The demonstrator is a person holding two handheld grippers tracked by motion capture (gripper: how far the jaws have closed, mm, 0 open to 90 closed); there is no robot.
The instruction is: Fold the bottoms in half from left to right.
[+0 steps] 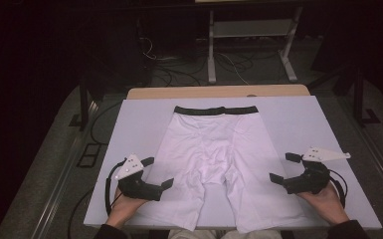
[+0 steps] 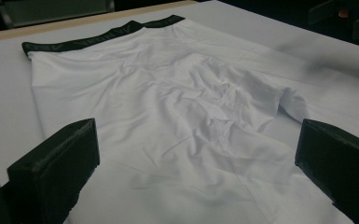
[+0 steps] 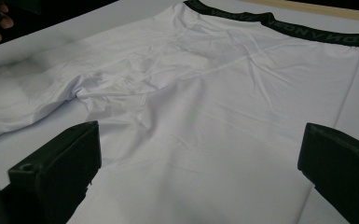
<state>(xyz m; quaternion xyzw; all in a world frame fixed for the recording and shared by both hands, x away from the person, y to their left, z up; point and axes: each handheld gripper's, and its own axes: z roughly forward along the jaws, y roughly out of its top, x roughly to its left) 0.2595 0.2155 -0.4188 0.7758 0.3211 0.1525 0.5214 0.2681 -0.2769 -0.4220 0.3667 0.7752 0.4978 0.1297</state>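
left gripper (image 1: 155, 173): jaws spread wide, nothing between them, poised at the outer edge of the left leg of the shorts (image 1: 214, 159). in the left gripper view the cloth lies under and beyond the two black jaws; whether either jaw touches it, cannot tell.

right gripper (image 1: 284, 167): jaws equally wide apart, empty, held just off the outer edge of the right leg, pointing inward across it. the right gripper view looks up the leg toward the waistband (image 3: 279, 22).

shorts: white, spread flat and face up on the pale board (image 1: 134, 124), dark waistband at the far side, both leg hems near the person's edge, some wrinkles round the crotch.

step in hand, as i read it: the approach before a first fold, both tools lined up on either side of the garment. next move likely calls for lowering each gripper to a leg edge or hem and pinching only the cloth, not the board, then lifting evenly so the fabric doesn't drag or bunch.
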